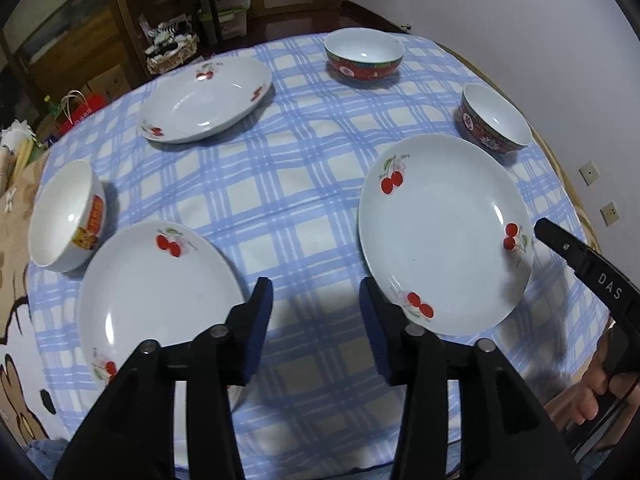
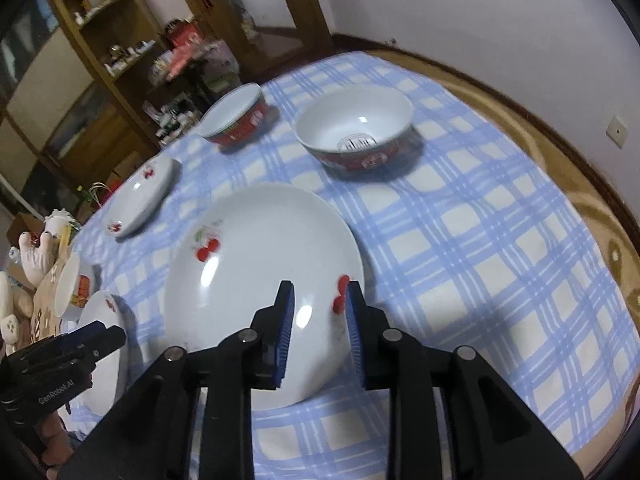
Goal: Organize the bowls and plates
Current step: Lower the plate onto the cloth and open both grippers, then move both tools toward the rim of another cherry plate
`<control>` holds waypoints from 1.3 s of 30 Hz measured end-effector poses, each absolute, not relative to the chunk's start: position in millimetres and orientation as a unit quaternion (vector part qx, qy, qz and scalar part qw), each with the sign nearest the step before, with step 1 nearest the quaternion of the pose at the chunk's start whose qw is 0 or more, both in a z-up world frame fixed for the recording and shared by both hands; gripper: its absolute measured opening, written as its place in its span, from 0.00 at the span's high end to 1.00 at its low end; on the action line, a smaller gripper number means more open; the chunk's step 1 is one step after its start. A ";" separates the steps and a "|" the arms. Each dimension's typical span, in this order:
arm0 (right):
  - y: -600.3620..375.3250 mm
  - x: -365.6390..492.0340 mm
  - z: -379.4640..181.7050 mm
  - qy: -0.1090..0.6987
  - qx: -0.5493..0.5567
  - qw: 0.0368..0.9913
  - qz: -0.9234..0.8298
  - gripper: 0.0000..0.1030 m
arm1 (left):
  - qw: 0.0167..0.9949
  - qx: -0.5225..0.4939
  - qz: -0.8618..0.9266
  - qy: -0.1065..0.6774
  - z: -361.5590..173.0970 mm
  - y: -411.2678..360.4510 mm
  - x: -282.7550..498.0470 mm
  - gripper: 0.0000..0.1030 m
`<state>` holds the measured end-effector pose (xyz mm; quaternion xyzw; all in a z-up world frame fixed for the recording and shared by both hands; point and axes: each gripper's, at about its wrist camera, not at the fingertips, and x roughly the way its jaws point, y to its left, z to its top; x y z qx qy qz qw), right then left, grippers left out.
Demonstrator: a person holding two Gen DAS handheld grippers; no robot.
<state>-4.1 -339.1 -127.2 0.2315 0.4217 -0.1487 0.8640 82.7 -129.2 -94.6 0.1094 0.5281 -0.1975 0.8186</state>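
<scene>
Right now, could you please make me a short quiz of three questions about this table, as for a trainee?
1. How many cherry plates lie on the checked tablecloth?
2. True or false: the right gripper is shut on the near right plate.
3. The white bowl stands beside which plate: A, the far plate, or B, the near left plate?

Key: 1. Three. 2. False: its jaws stand open at the rim. 3. B.
</scene>
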 end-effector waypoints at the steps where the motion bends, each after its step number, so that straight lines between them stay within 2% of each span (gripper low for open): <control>1: -334.9 -5.2 -123.3 0.417 0.224 0.869 -0.146 0.70 | 0.821 0.110 -0.197 0.525 -91.6 -126.6 80.5 0.52; 4: -325.2 -6.4 -115.1 0.411 0.207 0.877 -0.138 0.55 | 0.824 0.111 -0.196 0.519 -83.2 -120.3 76.9 0.48; 7: -314.9 -5.7 -106.5 0.404 0.188 0.885 -0.138 0.49 | 0.831 0.111 -0.191 0.511 -71.9 -109.2 73.0 0.40; 10: -306.9 -4.6 -97.4 0.394 0.179 0.892 -0.133 0.33 | 0.837 0.109 -0.187 0.503 -59.9 -96.5 70.1 0.31; 13: -293.9 -3.6 -87.0 0.383 0.166 0.900 -0.124 0.23 | 0.841 0.114 -0.181 0.497 -49.2 -83.9 68.3 0.18; 14: -290.1 -3.4 -84.4 0.381 0.162 0.902 -0.120 0.15 | 0.843 0.116 -0.176 0.494 -45.1 -79.0 68.1 0.15; 16: -281.3 -3.4 -79.0 0.372 0.157 0.908 -0.114 0.04 | 0.847 0.121 -0.170 0.490 -39.0 -71.4 67.7 0.12; 17: -276.7 -3.6 -76.1 0.366 0.154 0.911 -0.113 0.02 | 0.849 0.124 -0.167 0.486 -35.2 -66.7 67.8 0.12; 27: -237.5 5.2 -55.6 0.346 0.133 0.925 -0.089 0.02 | 0.856 0.109 -0.143 0.484 -14.1 -23.8 78.4 0.11; 39: -195.0 32.8 -59.4 0.355 0.113 0.927 -0.051 0.02 | 0.859 0.094 -0.108 0.491 -13.0 24.6 97.6 0.11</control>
